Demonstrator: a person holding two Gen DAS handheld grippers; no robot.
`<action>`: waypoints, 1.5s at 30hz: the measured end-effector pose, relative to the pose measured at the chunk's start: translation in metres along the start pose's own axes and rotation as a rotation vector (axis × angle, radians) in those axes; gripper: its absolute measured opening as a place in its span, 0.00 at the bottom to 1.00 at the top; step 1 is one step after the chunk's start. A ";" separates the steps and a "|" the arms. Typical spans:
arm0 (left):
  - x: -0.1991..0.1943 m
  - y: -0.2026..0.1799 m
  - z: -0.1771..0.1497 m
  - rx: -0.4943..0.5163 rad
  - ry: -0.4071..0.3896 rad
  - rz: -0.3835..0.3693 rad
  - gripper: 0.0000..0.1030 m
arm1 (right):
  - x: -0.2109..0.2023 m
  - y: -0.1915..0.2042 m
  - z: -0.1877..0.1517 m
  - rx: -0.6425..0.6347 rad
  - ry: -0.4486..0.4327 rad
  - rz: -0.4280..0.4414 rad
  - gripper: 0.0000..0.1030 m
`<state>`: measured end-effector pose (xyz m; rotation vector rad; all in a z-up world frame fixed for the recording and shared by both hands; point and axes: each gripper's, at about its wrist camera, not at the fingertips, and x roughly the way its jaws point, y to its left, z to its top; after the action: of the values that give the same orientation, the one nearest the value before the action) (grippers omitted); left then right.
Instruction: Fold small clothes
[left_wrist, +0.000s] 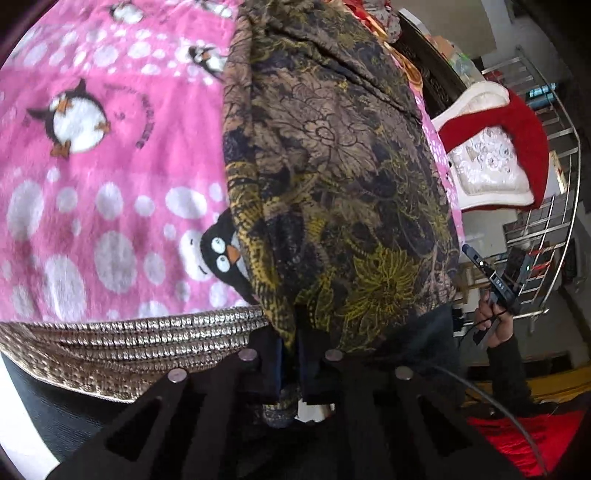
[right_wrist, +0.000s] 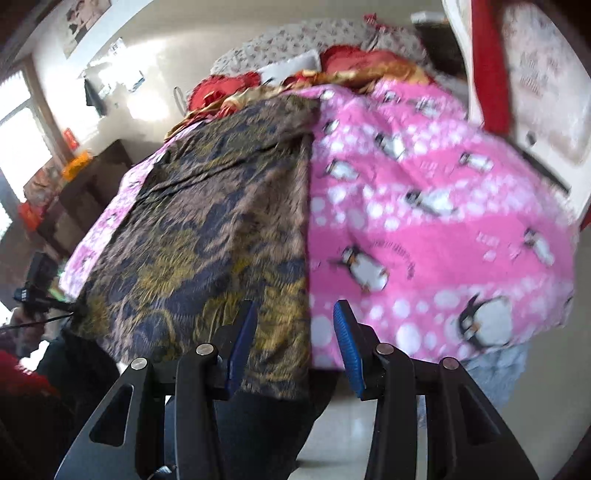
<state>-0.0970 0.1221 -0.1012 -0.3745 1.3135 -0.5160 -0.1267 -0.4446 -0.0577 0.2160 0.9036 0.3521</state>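
A bed under a pink penguin-print blanket fills both views, and along it lies the task's piece: a long brown, navy and yellow floral garment, spread lengthwise from the pillow end down to the near edge, where its hem hangs over.

The step in hand looks like the first gather of a fold. The left tool is clamped fully closed, with the hem's corner pinched between its fingers at the bed's near edge. The right tool hangs at the same hem, its blue-padded jaws partly apart; one pad sits over the cloth and the other over the blanket, straddling the garment's side edge, with nothing visibly gripped.

The next move probably calls for the right tool to close on its corner, so both ends of the hem can be carried toward the pillow end together, kept level to stop the thin fabric skewing.

Only the left wrist view shows the pinched cloth, a glittery gold band beside it and the person's hand on the other handle. Only the right wrist view shows the garment's full length and the red cushions at the head.
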 end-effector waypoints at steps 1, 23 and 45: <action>-0.001 -0.004 -0.001 0.017 -0.007 0.002 0.03 | 0.006 0.000 -0.002 -0.008 0.016 0.018 0.43; -0.029 -0.010 -0.011 0.042 -0.124 -0.053 0.02 | 0.024 -0.028 -0.010 0.102 0.006 0.447 0.05; -0.197 -0.042 -0.039 0.232 -0.489 -0.340 0.02 | -0.162 0.058 0.049 -0.254 -0.332 0.557 0.04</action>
<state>-0.1746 0.1983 0.0731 -0.4970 0.7103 -0.7957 -0.1919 -0.4554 0.1083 0.2809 0.4508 0.9136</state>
